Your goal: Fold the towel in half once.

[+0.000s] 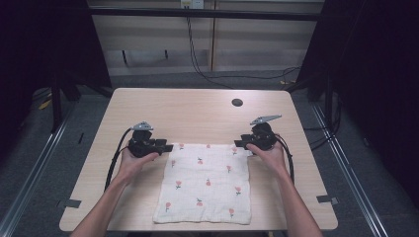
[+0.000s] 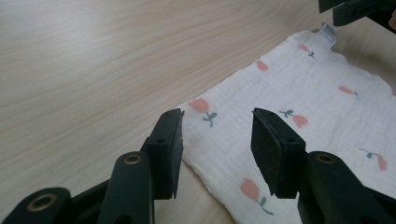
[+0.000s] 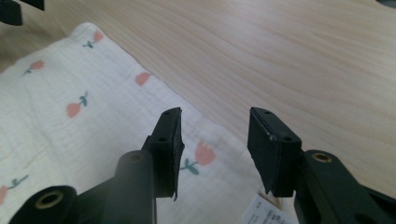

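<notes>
High view: I have both claws parted, gripping nothing, left gripper [image 1: 168, 147] and right gripper [image 1: 238, 143] at the flat tulip-print muslin cloth's [image 1: 205, 182] 2 far corners; grasping and folding remain.

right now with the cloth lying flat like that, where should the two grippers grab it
Take the cloth by its two far corners. It lies flat, so only edges offer a pinch. The left gripper comes in from the left, the right gripper from the right by the label. Both hover open, nothing pinched.
</notes>
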Motion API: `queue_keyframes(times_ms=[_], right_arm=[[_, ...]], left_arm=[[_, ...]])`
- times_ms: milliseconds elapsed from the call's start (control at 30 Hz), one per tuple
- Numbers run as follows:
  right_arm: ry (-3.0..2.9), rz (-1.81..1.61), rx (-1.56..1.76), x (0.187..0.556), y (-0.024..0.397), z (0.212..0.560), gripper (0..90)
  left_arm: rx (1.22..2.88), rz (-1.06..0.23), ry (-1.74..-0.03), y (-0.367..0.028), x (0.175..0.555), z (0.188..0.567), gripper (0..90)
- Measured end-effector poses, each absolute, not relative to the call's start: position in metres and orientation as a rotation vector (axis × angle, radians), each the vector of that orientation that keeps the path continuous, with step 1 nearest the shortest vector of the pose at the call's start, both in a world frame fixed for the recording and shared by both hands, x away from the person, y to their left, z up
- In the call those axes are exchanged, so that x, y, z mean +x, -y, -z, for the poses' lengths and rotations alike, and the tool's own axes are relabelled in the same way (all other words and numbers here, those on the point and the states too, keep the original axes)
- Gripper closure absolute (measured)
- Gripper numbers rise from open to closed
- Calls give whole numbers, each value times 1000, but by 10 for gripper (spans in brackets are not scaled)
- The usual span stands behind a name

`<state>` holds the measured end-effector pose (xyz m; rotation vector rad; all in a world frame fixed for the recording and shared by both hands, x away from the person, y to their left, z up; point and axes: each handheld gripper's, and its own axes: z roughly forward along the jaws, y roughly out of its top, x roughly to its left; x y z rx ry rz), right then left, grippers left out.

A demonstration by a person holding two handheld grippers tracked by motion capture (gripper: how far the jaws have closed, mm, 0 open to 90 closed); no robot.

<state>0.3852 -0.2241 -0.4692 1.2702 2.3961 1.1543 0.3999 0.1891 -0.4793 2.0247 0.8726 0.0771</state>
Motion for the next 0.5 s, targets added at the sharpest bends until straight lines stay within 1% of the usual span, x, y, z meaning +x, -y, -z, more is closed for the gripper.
queue_keyframes(times_ms=[67, 233, 300, 333, 500], right_arm=[[-2407, -1131, 1302, 389, 228, 479, 551], [-2415, -1076, 1311, 387, 230, 486, 549], [-2412, -1045, 1322, 385, 234, 489, 529], [-2406, -1014, 1325, 384, 237, 492, 479], [-2397, -990, 1325, 383, 238, 494, 480]], left_arm=[[2029, -84, -891, -190, 403, 481, 531], [2030, -80, -935, -193, 410, 490, 526], [2049, -90, -942, -192, 412, 493, 527], [2061, -91, -936, -191, 414, 496, 520], [2064, -89, -926, -189, 418, 497, 507]])
